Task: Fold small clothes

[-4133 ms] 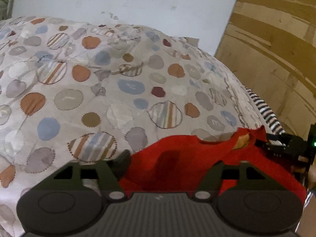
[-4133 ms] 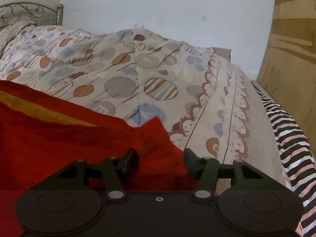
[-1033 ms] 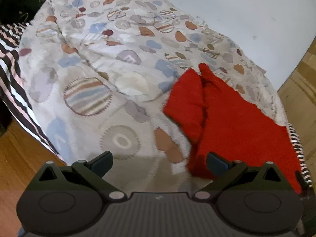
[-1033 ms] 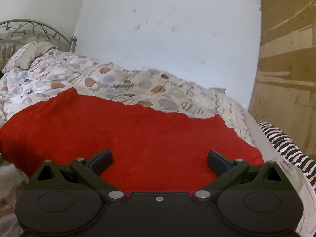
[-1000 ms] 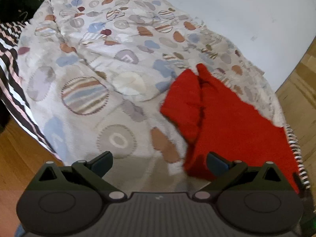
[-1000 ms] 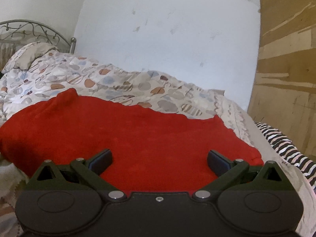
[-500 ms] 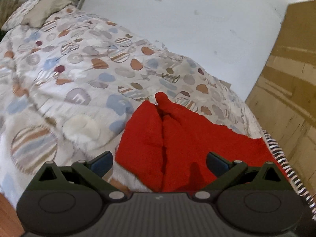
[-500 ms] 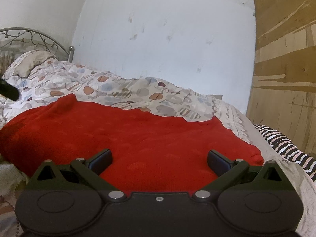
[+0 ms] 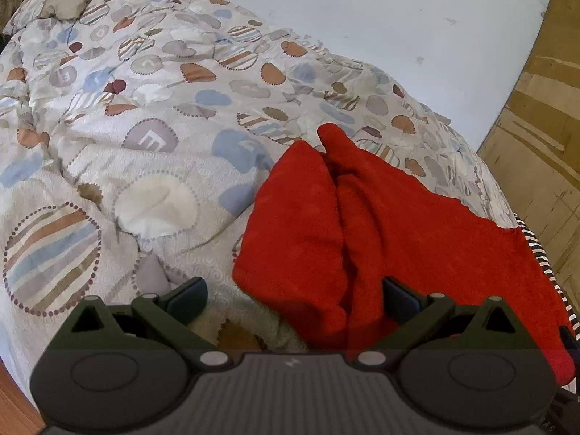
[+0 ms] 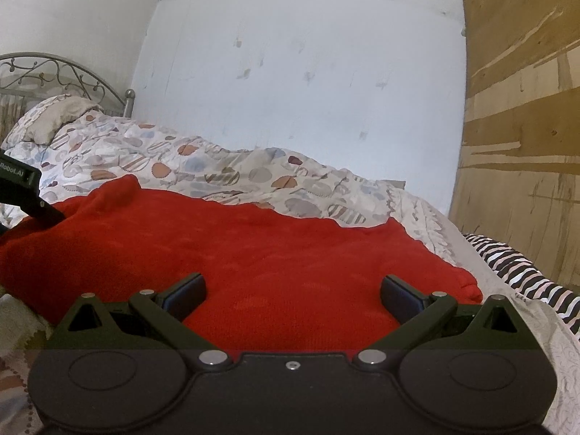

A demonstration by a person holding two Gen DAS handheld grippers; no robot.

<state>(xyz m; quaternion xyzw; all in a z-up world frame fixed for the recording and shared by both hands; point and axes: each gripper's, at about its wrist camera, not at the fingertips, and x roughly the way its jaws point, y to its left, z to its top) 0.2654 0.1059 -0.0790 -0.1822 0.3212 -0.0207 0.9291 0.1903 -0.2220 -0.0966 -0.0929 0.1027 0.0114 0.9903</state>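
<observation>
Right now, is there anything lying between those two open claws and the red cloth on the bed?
Nothing visible does. The red cloth lies spread on the patterned quilt with nothing on top of it. The left gripper is open right at its near edge, and the right gripper is open just above its flat middle.

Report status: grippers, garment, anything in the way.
Left gripper and right gripper: jaws open, holding nothing. Red garment lies folded on the quilt. Nothing in the way.
</observation>
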